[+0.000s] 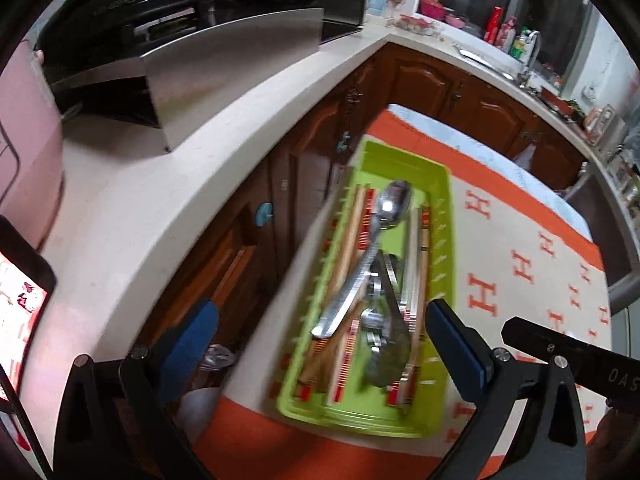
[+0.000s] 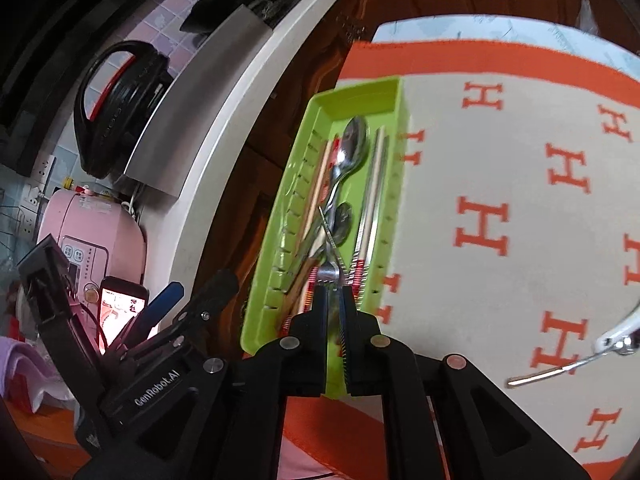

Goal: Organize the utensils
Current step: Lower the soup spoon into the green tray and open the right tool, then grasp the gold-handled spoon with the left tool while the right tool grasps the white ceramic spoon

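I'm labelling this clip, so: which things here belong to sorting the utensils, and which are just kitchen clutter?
Part of the job:
- green tray
- spoons
- chopsticks
- fork, in the shut right gripper
- open left gripper

Just lying about:
- pink appliance
- phone
- black cooker
- sink tap

"GenRobot.AI" on left gripper [image 2: 160,316], "H" pattern on cloth [image 2: 500,184]

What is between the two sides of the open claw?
In the left wrist view, the green tray of spoons and chopsticks lies between the left claw's fingers.
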`<action>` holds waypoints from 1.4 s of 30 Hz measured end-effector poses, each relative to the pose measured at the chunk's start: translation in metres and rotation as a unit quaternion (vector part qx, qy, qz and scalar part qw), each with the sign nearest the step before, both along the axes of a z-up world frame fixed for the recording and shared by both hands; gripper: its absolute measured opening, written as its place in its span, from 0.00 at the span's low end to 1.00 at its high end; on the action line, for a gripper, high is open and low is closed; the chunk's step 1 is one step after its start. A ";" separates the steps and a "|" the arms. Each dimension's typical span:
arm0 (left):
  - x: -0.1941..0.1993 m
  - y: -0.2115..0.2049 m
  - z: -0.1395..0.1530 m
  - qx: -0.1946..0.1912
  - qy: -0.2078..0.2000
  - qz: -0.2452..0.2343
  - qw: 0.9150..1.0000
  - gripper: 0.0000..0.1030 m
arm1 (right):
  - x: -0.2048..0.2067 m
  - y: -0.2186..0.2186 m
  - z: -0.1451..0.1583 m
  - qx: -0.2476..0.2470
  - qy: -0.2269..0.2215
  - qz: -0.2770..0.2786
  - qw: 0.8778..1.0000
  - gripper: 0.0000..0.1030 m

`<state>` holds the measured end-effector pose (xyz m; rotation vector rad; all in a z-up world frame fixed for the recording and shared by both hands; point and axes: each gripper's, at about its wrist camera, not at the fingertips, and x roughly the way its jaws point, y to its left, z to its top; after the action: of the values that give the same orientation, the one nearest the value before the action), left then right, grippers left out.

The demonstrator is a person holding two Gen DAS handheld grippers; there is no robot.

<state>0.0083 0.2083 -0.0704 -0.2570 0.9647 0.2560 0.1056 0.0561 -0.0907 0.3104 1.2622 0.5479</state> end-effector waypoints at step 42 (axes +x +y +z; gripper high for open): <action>0.028 -0.285 -0.087 0.080 0.092 -0.430 0.895 0.53 | -0.075 -0.281 -0.059 -0.018 0.021 -0.211 0.977 0.06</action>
<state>0.0364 -0.0768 -0.1579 0.3633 1.1508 -0.4648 0.0302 -0.2245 -0.1495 0.5458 1.2002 0.1559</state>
